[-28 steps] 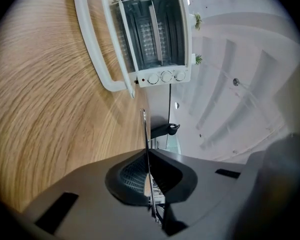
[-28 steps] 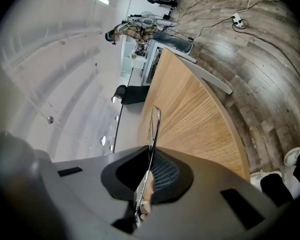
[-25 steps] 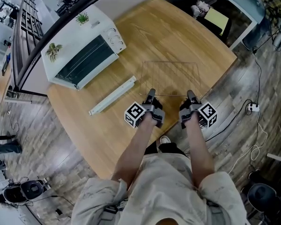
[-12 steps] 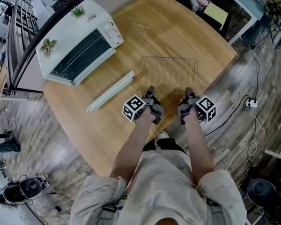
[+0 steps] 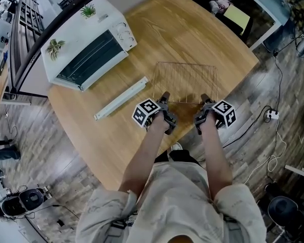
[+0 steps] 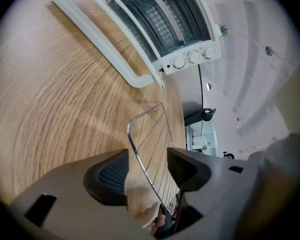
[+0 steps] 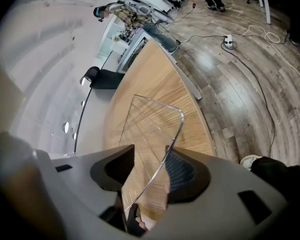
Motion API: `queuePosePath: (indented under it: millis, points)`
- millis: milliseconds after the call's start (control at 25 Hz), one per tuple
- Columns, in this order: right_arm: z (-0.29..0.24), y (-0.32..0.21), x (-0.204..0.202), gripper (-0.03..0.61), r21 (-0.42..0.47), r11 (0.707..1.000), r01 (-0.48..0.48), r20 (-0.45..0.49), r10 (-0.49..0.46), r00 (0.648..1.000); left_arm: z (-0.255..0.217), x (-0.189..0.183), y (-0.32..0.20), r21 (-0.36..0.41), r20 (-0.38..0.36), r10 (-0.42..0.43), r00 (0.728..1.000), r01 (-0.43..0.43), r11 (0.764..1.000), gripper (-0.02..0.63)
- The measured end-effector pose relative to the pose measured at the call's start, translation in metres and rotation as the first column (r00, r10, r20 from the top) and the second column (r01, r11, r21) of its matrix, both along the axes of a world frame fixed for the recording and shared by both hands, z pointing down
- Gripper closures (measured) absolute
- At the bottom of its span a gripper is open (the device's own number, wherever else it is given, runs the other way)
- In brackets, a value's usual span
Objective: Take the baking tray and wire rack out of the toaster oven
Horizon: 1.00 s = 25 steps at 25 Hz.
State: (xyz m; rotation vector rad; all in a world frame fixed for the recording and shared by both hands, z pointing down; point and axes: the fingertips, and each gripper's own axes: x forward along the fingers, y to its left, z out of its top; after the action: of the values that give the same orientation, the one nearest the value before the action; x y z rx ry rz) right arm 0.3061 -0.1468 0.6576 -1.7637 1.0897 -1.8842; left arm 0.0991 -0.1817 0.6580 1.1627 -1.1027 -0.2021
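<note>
The wire rack [image 5: 185, 80] lies flat on the round wooden table [image 5: 192, 29], in front of both grippers. My left gripper [image 5: 164, 96] stands at the rack's near left corner and my right gripper [image 5: 204, 97] at its near right corner. Both pairs of jaws have just been opening. In the left gripper view the rack's rim wire [image 6: 140, 159] runs between the open jaws of the left gripper [image 6: 147, 171], with no pad pressing on it. The right gripper [image 7: 147, 171] likewise stands open round the rack's edge [image 7: 162, 159]. A long pale tray [image 5: 121, 98] lies left of the rack.
The white toaster oven [image 5: 91, 44] stands at the table's far left with its dark glass front facing the tray; it also shows in the left gripper view as the oven [image 6: 175, 24]. The table's near edge is just behind the grippers. Cables [image 5: 271, 115] run over the floor at right.
Both grippers sank a little with the rack and tipped downward. Their jaws went from shut on the rack's near edge to open, and the rack now rests on the table.
</note>
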Motion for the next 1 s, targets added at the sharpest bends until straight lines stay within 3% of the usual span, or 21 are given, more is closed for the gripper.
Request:
queuePosePath:
  millis: [40, 200, 360, 400, 480, 560, 640, 720, 880, 1000]
  points:
    - [0.000, -0.001, -0.001, 0.349, -0.014, 1.000, 0.021, -0.016, -0.021, 1.000, -0.002, 0.000, 0.000, -0.007, 0.015, 0.010, 1.000, -0.009, 1.000, 0.347]
    - [0.002, -0.001, -0.004, 0.251, -0.102, 0.986, 0.130, -0.132, -0.143, 0.981, -0.005, -0.006, -0.003, -0.027, 0.115, 0.060, 0.992, -0.057, 0.998, 0.271]
    - [0.004, -0.002, -0.006, 0.199, -0.181, 0.946, 0.267, -0.266, -0.309, 0.913, -0.006, -0.004, -0.001, -0.023, 0.210, 0.139, 0.968, -0.137, 0.990, 0.233]
    - [0.003, -0.002, -0.008, 0.184, -0.199, 0.927, 0.317, -0.311, -0.367, 0.877, -0.006, -0.003, 0.000, -0.018, 0.231, 0.156, 0.960, -0.156, 0.988, 0.232]
    - [-0.002, -0.002, -0.005, 0.178, -0.252, 0.880, 0.403, -0.422, -0.474, 0.772, -0.008, -0.002, 0.001, -0.002, 0.296, 0.199, 0.934, -0.207, 0.978, 0.229]
    - [-0.007, 0.001, 0.002, 0.173, -0.306, 0.839, 0.449, -0.507, -0.543, 0.669, -0.010, -0.004, 0.000, 0.014, 0.395, 0.256, 0.882, -0.284, 0.959, 0.229]
    - [-0.009, 0.003, 0.009, 0.169, -0.345, 0.815, 0.466, -0.559, -0.577, 0.595, -0.012, -0.010, -0.002, 0.027, 0.489, 0.292, 0.822, -0.349, 0.937, 0.227]
    - [-0.013, 0.004, 0.016, 0.169, -0.362, 0.807, 0.467, -0.598, -0.585, 0.547, -0.015, -0.016, -0.006, 0.043, 0.559, 0.296, 0.775, -0.384, 0.922, 0.227]
    - [-0.031, -0.003, 0.015, 0.169, -0.317, 0.811, 0.491, -0.667, -0.559, 0.492, -0.028, -0.024, -0.009, 0.086, 0.633, 0.269, 0.726, -0.412, 0.907, 0.227]
    - [-0.048, -0.018, -0.006, 0.169, -0.198, 0.809, 0.553, -0.686, -0.517, 0.511, -0.041, -0.036, -0.008, 0.126, 0.660, 0.228, 0.716, -0.405, 0.905, 0.227]
